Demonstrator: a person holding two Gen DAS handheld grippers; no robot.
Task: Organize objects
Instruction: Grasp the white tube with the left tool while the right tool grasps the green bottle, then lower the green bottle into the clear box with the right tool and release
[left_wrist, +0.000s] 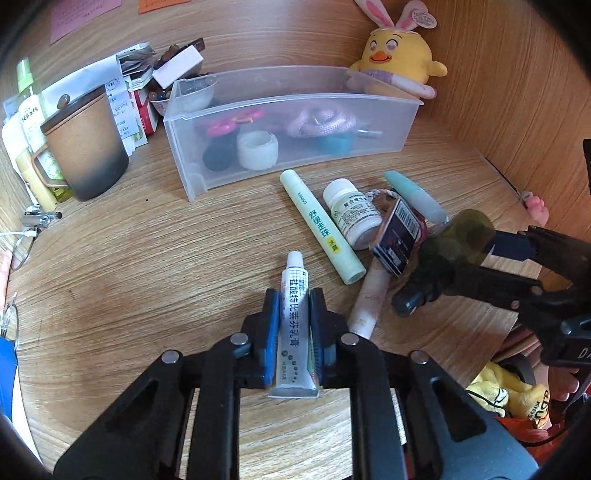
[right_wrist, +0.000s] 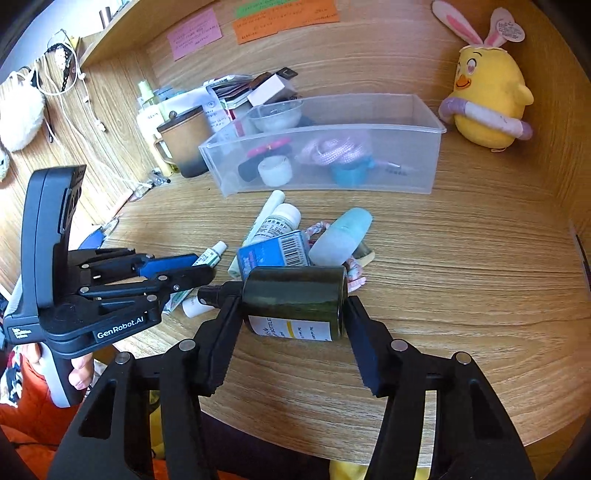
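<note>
Your left gripper (left_wrist: 293, 325) clamped on small ointment tube (left_wrist: 294, 295), low over desk (left_wrist: 129, 258). Your right gripper (right_wrist: 291, 306) squeezes dark green bottle (right_wrist: 295, 291) sideways, near clutter before clear bin (right_wrist: 332, 155).

Wooden desk (left_wrist: 129, 258) bears a clear bin (left_wrist: 295, 110); mug (left_wrist: 86, 144); plush chick (left_wrist: 399, 51); tubes and bottles.

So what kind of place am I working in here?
Most likely a personal desk nook at home or in a dorm: wood-grain desk with side walls, sticky notes on the back panel, a plush chick, and a clear organizer bin of small personal items.
</note>
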